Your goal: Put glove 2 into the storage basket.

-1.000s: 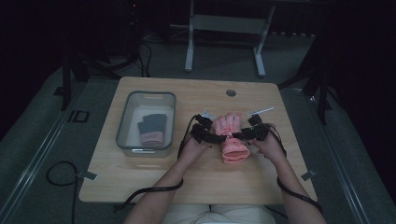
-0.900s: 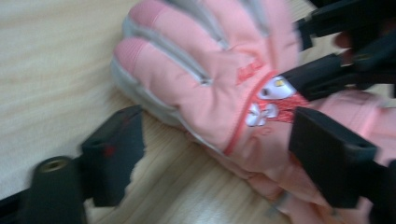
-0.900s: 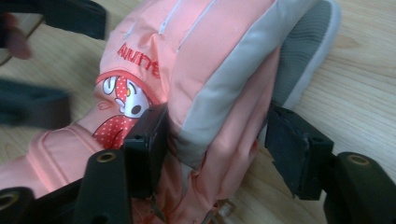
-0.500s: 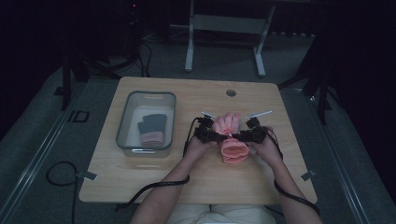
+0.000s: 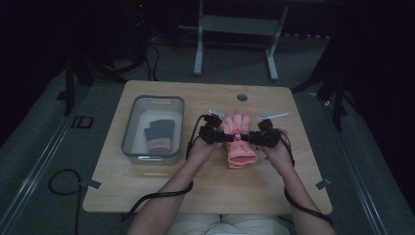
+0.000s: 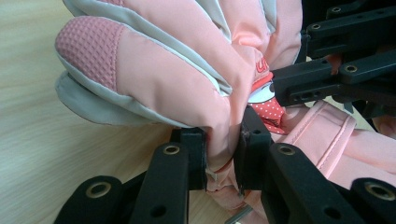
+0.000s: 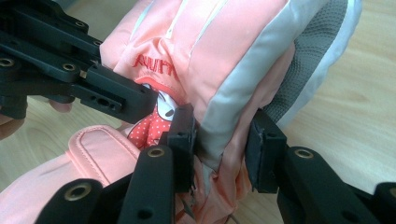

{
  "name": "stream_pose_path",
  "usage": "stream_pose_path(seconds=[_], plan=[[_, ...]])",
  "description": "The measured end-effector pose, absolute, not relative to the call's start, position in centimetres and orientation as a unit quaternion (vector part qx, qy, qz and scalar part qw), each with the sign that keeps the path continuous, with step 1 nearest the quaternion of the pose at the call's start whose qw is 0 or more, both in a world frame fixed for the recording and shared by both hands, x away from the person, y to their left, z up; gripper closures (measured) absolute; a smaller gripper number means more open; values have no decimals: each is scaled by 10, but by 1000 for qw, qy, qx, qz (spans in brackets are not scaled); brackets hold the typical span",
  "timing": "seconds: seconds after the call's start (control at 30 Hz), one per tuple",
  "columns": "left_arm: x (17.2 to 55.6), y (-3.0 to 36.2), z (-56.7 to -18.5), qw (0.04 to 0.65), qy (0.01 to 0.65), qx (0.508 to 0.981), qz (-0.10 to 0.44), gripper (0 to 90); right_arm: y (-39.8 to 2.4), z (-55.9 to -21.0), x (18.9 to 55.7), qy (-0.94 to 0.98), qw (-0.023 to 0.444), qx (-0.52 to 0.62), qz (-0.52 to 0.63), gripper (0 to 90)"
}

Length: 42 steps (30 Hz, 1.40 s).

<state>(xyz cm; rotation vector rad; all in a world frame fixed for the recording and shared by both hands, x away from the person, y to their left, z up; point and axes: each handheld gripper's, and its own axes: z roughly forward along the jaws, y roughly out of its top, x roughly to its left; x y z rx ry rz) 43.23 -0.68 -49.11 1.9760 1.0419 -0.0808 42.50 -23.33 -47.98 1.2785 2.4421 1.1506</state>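
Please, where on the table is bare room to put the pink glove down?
Bare wood lies between the clear bin and the left edge, along the near table edge, and right of the right gripper. It is crowded around the pink glove, between both grippers.

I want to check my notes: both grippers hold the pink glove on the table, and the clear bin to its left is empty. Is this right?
Not quite: the bin is not empty. The high view shows a dark glove in it. The left gripper and the right gripper do hold the pink glove.
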Motion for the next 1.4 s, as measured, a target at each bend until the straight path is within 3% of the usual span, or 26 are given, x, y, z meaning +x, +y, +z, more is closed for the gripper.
stream_pose_path(seconds=[0.87, 1.4], plan=[[412, 68, -416, 432, 425, 794, 39, 763, -160, -417, 420, 817, 91, 376, 429, 666], [408, 119, -394, 422, 442, 789, 59, 763, -107, -398, 428, 823, 79, 352, 439, 666]])
